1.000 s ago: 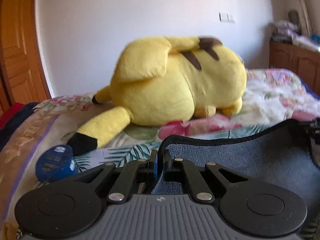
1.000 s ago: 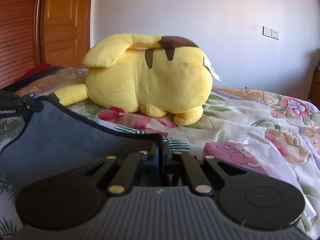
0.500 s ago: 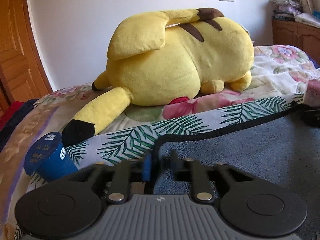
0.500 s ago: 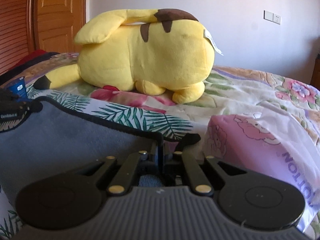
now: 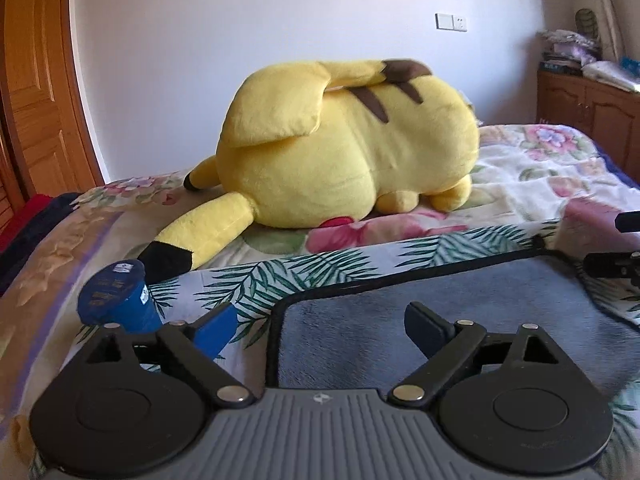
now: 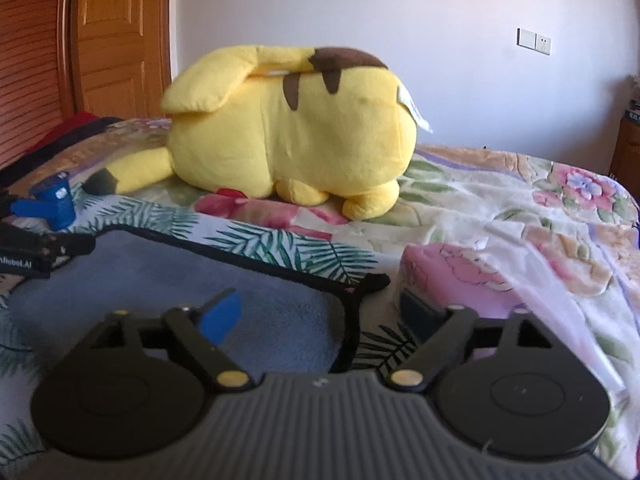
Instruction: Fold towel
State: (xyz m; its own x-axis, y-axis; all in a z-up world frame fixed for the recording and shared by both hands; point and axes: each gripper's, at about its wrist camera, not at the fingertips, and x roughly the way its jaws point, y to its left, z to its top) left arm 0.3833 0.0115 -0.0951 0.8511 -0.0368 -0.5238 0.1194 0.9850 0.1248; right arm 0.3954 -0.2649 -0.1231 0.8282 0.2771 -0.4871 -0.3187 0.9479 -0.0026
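Observation:
The towel (image 5: 460, 316) is grey-blue with a black hem and a palm-leaf printed side, and it lies flat on the bed. My left gripper (image 5: 320, 324) is open, its jaws spread either side of the towel's near left corner, holding nothing. My right gripper (image 6: 320, 312) is open over the towel's (image 6: 180, 280) right corner, also empty. Each gripper's tip shows at the edge of the other's view: the right gripper (image 5: 616, 264) at the left wrist view's right edge, the left gripper (image 6: 36, 236) at the right wrist view's left edge.
A big yellow plush toy (image 5: 344, 160) lies on the floral bedspread (image 5: 540, 168) behind the towel. A blue cup (image 5: 116, 300) lies on its side left of the towel. A pink plastic-wrapped package (image 6: 480, 272) sits to the right. A wooden door (image 6: 116, 36) and a cabinet (image 5: 592, 116) flank the bed.
Both grippers were shut on the towel's corners and held its edge up. They lowered it onto the bed, and now both have opened and let go.

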